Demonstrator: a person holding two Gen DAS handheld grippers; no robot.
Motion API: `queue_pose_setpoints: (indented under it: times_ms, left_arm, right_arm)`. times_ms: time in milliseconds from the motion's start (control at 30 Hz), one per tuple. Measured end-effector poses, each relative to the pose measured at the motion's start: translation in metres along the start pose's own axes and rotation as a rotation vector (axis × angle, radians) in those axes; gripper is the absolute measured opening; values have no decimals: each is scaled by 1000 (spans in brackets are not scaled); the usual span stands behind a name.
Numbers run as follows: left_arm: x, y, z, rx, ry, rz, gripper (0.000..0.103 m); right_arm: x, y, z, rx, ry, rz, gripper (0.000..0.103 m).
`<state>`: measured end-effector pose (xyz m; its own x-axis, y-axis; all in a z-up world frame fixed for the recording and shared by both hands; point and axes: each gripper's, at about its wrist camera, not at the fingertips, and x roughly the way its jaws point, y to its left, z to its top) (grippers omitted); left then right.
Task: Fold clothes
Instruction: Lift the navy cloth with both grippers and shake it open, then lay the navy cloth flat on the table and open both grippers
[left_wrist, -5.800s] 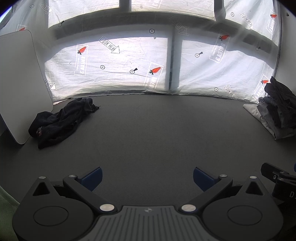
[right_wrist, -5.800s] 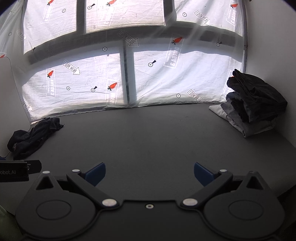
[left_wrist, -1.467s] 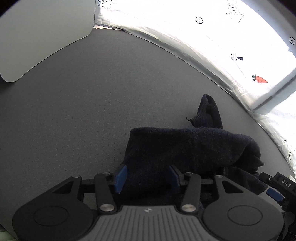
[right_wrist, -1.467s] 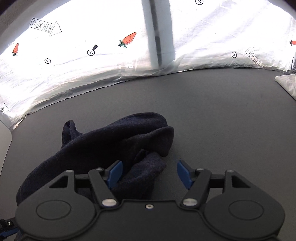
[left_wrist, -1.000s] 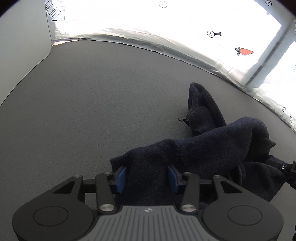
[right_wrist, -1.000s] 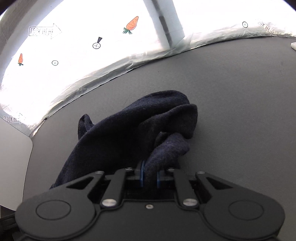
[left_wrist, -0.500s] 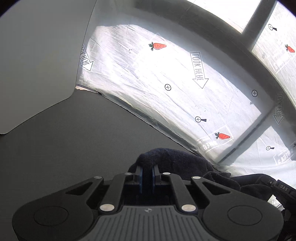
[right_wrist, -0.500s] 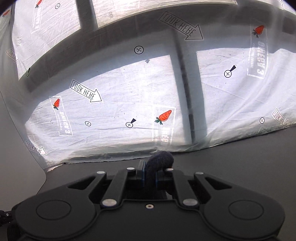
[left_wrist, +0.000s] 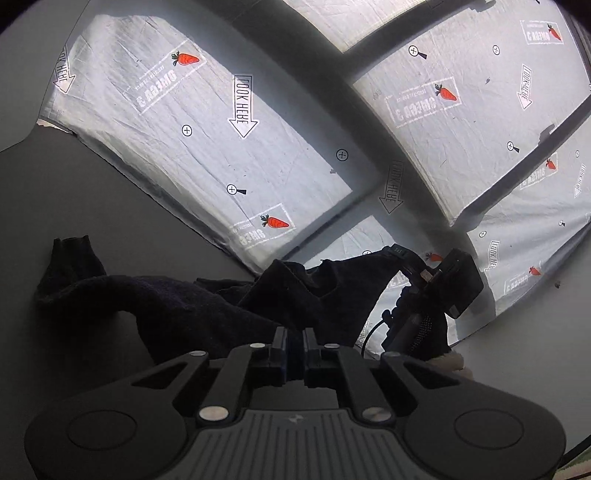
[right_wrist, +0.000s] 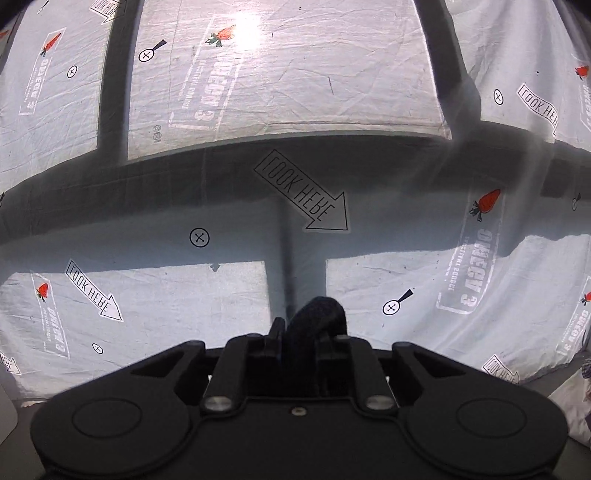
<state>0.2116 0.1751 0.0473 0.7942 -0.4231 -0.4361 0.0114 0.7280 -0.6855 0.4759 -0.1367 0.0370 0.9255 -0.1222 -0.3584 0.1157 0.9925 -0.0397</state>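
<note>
Since a moment ago I have lifted both grippers higher, and more of the dark garment (left_wrist: 207, 306) now hangs clear of the grey table (left_wrist: 55, 206). My left gripper (left_wrist: 294, 345) is clamped on a fold of it. My right gripper (right_wrist: 301, 334) pinches another bunch, seen against the printed window sheet (right_wrist: 295, 92). Between them the cloth sags, its far end trailing on the table.

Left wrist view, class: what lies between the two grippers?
The dark garment spans it, shut in the left gripper and lifted by the right gripper.
</note>
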Motion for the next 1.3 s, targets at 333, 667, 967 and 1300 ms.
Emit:
queue_pose_setpoints:
  times_ms: [333, 667, 967, 1300]
  left_arm:
    - [55, 42, 8, 103, 79, 314, 36]
    - [85, 121, 6, 15, 241, 482, 40]
    - [85, 135, 2, 2, 279, 489, 41]
    - [74, 130, -15, -17, 273, 476, 41]
  right_arm:
    - [-34, 33, -146, -13, 286, 142, 62]
    - [-61, 109, -231, -18, 518, 157, 63]
    - [-74, 124, -258, -166, 500, 165, 7]
    - [-105, 7, -229, -37, 369, -195, 7]
